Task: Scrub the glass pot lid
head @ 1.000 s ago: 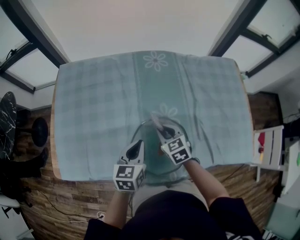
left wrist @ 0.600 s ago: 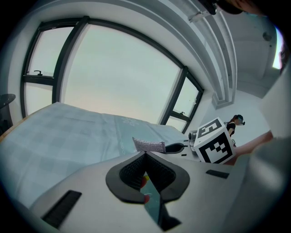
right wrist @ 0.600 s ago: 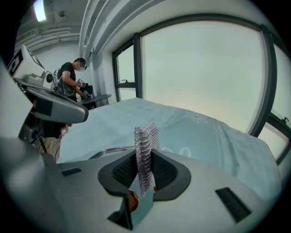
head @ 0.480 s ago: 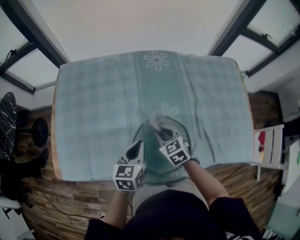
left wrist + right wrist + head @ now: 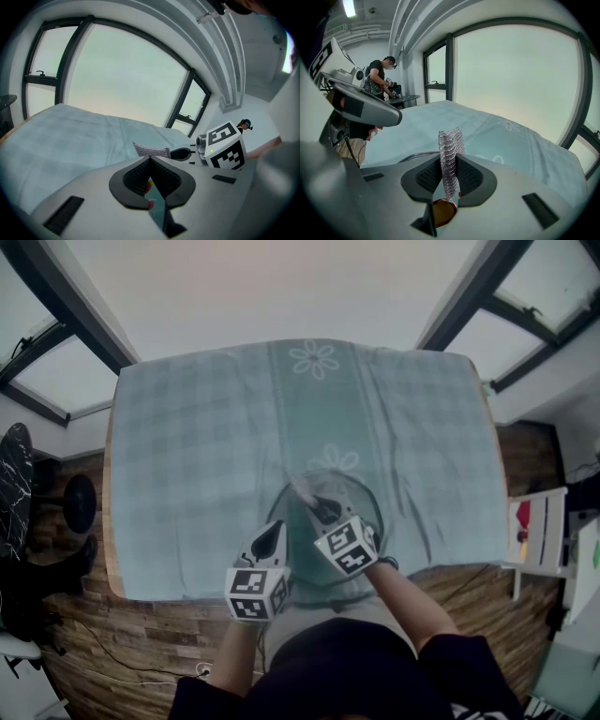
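At the near edge of the table, on a pale teal checked tablecloth (image 5: 187,446), lies the round glass pot lid with a metal rim (image 5: 302,557), directly in front of us. We judge the scrubbing step to be under way.

Our right gripper (image 5: 320,509) pinches a strip of silvery metal-mesh scourer (image 5: 450,143) upright between its pads. In the head view the free end reaches the far part of the lid, though we cannot confirm that it presses on the glass.

Our left gripper (image 5: 150,160) has its jaws pressed together, with the tips at the lid's left rim. We cannot tell whether they nip the rim or only brace against it.

The next move, as we see it, calls for dragging the mesh across the glass under steady downward pressure. The left side must stop the lid sliding or bunching the cloth.

Both forearms come in from the bottom of the head view. The left gripper slopes gently down, while the right tips more steeply over the lid's middle, its marker cube rolled aslant.
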